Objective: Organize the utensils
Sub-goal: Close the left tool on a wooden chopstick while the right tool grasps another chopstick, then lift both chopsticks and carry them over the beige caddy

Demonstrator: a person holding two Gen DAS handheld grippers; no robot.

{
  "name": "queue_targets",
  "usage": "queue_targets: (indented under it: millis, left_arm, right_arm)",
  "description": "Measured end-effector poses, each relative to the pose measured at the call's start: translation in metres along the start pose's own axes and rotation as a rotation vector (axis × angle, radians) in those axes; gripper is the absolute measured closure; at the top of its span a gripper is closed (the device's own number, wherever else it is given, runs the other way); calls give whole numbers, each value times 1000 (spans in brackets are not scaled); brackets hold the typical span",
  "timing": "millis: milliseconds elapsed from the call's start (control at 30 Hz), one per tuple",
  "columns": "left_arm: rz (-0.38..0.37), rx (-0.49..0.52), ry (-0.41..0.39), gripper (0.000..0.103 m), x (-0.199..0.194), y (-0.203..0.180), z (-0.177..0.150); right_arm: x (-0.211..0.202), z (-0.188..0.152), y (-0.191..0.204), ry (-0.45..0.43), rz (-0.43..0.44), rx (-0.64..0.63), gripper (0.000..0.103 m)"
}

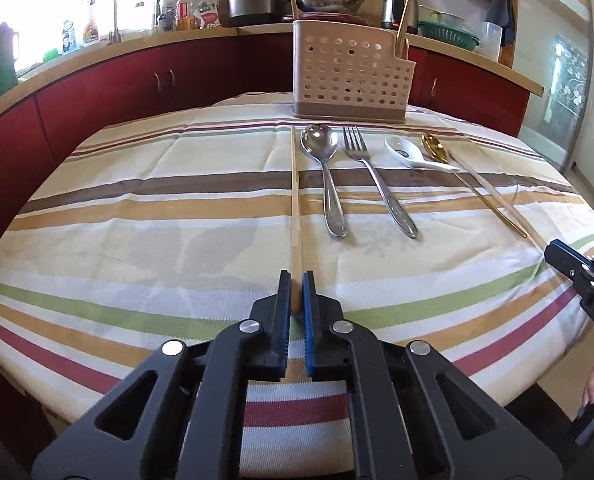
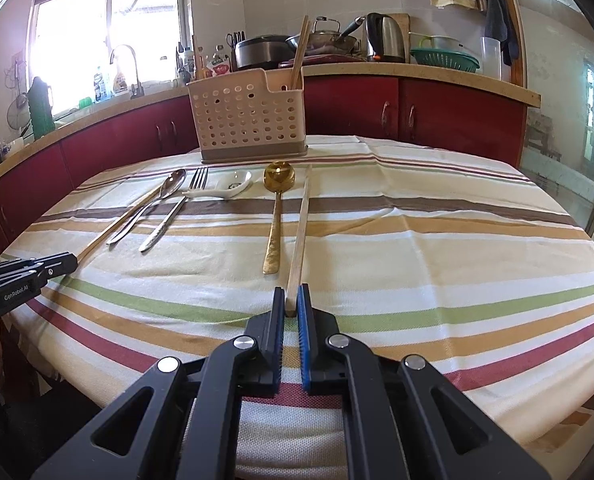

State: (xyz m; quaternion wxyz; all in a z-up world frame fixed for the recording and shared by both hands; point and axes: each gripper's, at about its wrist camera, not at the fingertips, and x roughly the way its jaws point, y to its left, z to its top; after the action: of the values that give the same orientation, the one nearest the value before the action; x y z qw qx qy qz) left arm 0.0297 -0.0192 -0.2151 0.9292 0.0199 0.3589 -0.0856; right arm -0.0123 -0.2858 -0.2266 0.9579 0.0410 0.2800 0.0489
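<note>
My left gripper point(image 1: 296, 280) is shut on the near end of a wooden chopstick point(image 1: 295, 200) that lies on the striped tablecloth. My right gripper point(image 2: 291, 294) is shut on the near end of a second chopstick point(image 2: 301, 232). Between the two lie a steel spoon point(image 1: 325, 172), a steel fork point(image 1: 373, 176), a white ceramic spoon point(image 1: 413, 154) and a gold spoon point(image 2: 275, 216). A beige perforated utensil holder point(image 1: 349, 76) stands at the table's far side, with chopsticks upright in it; it also shows in the right wrist view point(image 2: 249, 116).
The round table point(image 1: 137, 216) has a striped cloth. Behind it runs a red-cabinet counter point(image 1: 137, 80) with a sink tap, bottles, a rice cooker, a wok, a kettle and a green colander. A glass door stands at the right.
</note>
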Motion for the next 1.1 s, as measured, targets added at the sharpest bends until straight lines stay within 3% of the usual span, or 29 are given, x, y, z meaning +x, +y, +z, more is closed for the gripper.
queue_targets:
  millis: [500, 867, 1100]
  left_arm:
    - [3, -33, -98, 97, -64, 25, 32]
    - [-9, -67, -191, 97, -119, 43, 66]
    - [-35, -67, -240, 97, -126, 49, 98]
  right_arm:
    - [-45, 38, -1, -158, -22, -6, 96]
    - [-81, 96, -1, -291, -18, -2, 96]
    - [-69, 133, -3, -321, -1, -22, 96]
